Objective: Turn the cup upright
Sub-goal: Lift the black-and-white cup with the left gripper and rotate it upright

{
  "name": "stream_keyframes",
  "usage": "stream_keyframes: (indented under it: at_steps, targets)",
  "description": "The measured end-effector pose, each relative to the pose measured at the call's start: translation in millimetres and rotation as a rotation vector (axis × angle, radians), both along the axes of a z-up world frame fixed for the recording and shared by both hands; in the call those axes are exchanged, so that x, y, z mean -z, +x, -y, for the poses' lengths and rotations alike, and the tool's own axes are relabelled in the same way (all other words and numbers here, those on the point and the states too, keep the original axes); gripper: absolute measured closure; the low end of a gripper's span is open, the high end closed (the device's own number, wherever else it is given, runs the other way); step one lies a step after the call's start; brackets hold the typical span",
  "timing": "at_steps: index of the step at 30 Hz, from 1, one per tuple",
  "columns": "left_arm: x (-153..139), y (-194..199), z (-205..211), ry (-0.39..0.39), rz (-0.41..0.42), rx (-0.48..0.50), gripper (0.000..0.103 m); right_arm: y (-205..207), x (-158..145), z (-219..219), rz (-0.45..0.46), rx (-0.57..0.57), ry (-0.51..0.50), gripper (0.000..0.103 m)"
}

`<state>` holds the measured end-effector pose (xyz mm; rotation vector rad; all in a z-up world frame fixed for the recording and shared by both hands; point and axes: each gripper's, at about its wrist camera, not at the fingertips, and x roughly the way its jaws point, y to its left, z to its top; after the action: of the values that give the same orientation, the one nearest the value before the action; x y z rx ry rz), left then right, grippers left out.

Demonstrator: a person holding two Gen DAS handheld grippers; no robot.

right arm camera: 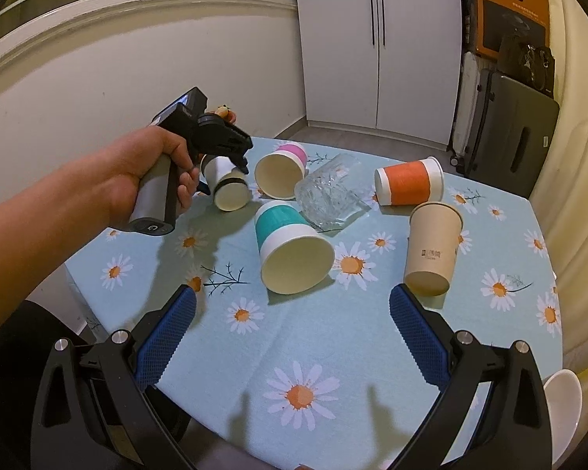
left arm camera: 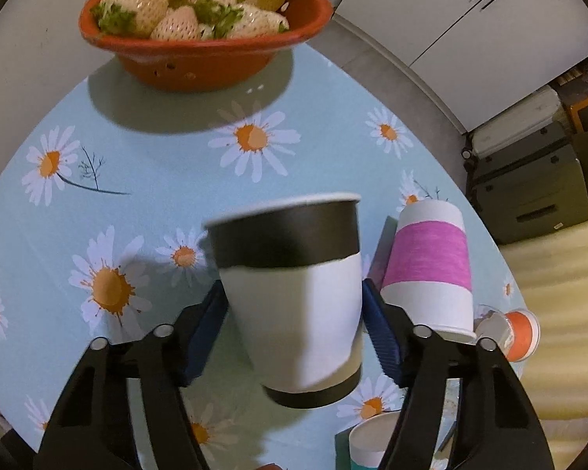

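My left gripper (left arm camera: pixel 294 305) is shut on a white paper cup with black bands (left arm camera: pixel 294 293), held above the table, tilted, blurred by motion. In the right wrist view the same cup (right arm camera: pixel 227 184) hangs in the left gripper with its open mouth facing the camera. My right gripper (right arm camera: pixel 292 321) is open and empty, low over the near part of the daisy tablecloth (right arm camera: pixel 333 352). A teal-banded cup (right arm camera: pixel 290 246) lies on its side just ahead of it.
A pink-banded cup (right arm camera: pixel 282 170) lies on its side, shown also in the left wrist view (left arm camera: pixel 431 266). A glass tumbler (right arm camera: pixel 329 192), an orange-banded cup (right arm camera: pixel 409 182) and a tan cup (right arm camera: pixel 431 248) lie tipped. A red bowl of strawberries (left arm camera: pixel 204 23) stands far.
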<state>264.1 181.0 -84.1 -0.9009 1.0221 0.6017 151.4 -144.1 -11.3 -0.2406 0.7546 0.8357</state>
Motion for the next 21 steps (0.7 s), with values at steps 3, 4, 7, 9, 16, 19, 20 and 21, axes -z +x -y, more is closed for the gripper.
stream_keyframes:
  at_steps: [3, 4, 7, 9, 16, 19, 20, 21]
  targets:
    - [0, -7, 1, 0.006, 0.004, 0.001, 0.04, 1, -1, 3, -0.003, 0.006, 0.004, 0.005]
    - [-2, -11, 1, 0.002, 0.008, 0.004, 0.04, 2, -1, 4, -0.006, 0.01, 0.009, 0.005]
    - [-8, -20, 5, 0.006, 0.019, 0.02, 0.04, 4, -2, 7, -0.023, 0.02, 0.026, 0.005]
    - [-13, -26, 7, 0.006, 0.026, 0.037, 0.04, 4, -4, 10, -0.034, 0.026, 0.04, 0.005]
    - [-31, -56, 45, 0.043, 0.017, 0.199, 0.04, 1, -21, 21, -0.029, 0.04, 0.095, 0.005]
    - [-35, -68, 67, 0.053, 0.009, 0.278, 0.04, 0, -27, 25, -0.054, 0.048, 0.117, 0.005]
    - [-36, -73, 75, 0.055, 0.007, 0.308, 0.04, 0, -28, 26, -0.063, 0.049, 0.122, 0.005]
    - [-37, -75, 80, 0.053, 0.007, 0.326, 0.04, -1, -30, 27, -0.071, 0.046, 0.127, 0.005]
